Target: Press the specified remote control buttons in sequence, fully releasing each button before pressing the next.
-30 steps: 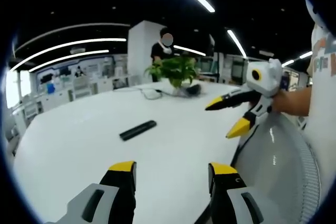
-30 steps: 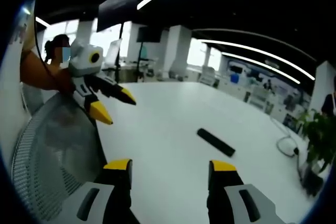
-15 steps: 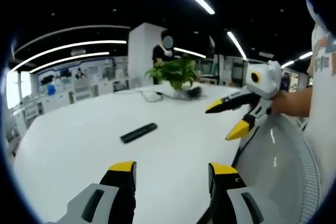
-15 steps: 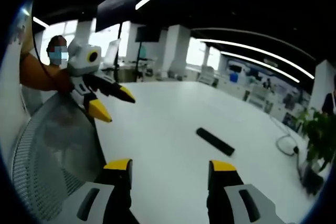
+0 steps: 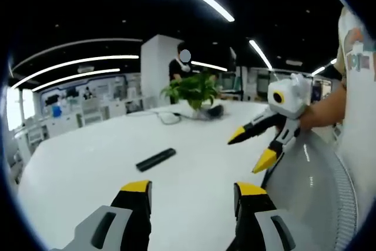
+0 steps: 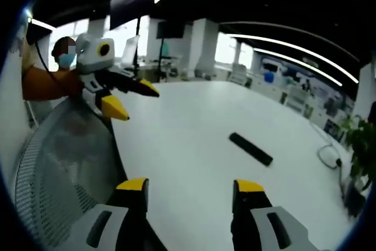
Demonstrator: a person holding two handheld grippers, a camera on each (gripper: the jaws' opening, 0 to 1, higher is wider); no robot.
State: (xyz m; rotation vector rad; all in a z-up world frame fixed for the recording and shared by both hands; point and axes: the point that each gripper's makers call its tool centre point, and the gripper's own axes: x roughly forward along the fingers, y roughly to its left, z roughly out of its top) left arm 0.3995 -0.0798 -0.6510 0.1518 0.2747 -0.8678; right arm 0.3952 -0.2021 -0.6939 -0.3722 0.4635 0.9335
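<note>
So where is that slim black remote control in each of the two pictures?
Left gripper view: the slim black remote control lies on the white table, left of centre.
Right gripper view: it lies right of centre.
Shared landmark: the green potted plant, beyond the remote control.

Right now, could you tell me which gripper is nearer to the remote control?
Hard to call; neither is clearly nearer. The left gripper and right gripper both hang open at the table's near edge, well short of the remote control.
</note>
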